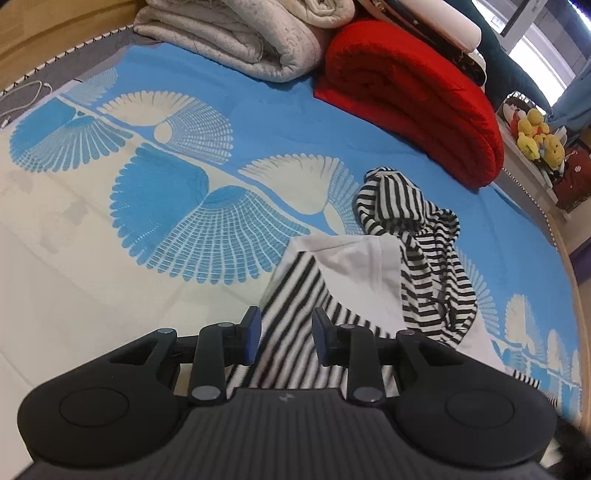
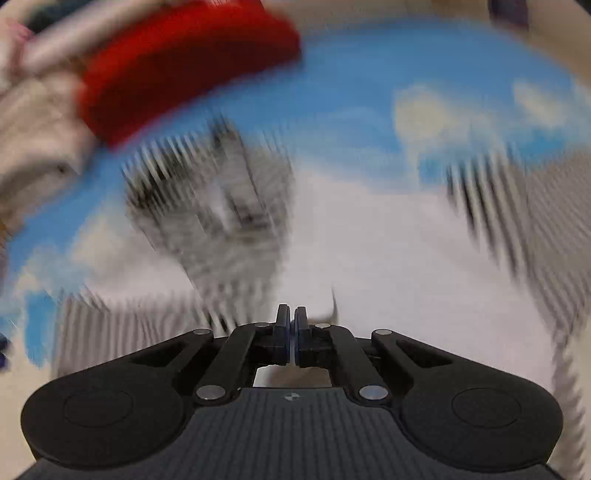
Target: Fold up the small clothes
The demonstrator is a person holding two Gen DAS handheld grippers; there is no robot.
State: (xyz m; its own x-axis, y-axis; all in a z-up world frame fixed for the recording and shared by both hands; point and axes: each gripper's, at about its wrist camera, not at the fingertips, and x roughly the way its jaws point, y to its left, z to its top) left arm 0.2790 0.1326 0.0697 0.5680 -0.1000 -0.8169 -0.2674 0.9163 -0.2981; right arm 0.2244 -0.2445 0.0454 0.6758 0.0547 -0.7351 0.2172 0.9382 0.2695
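Note:
A small black-and-white striped garment (image 1: 413,236) with a white inner side lies crumpled on the blue and cream bedspread (image 1: 147,184). My left gripper (image 1: 286,332) is open, its jaws on either side of a striped sleeve or edge of the garment, just above it. In the right wrist view, heavily blurred, my right gripper (image 2: 291,332) is shut; a bit of white cloth shows at its tips, and whether it is pinched cannot be told. The striped garment (image 2: 207,206) spreads ahead of it.
A rolled red blanket (image 1: 410,96) and a folded grey-white quilt (image 1: 240,33) lie at the far end of the bed. Yellow plush toys (image 1: 535,136) sit on a shelf at the right. The bed edge runs along the right.

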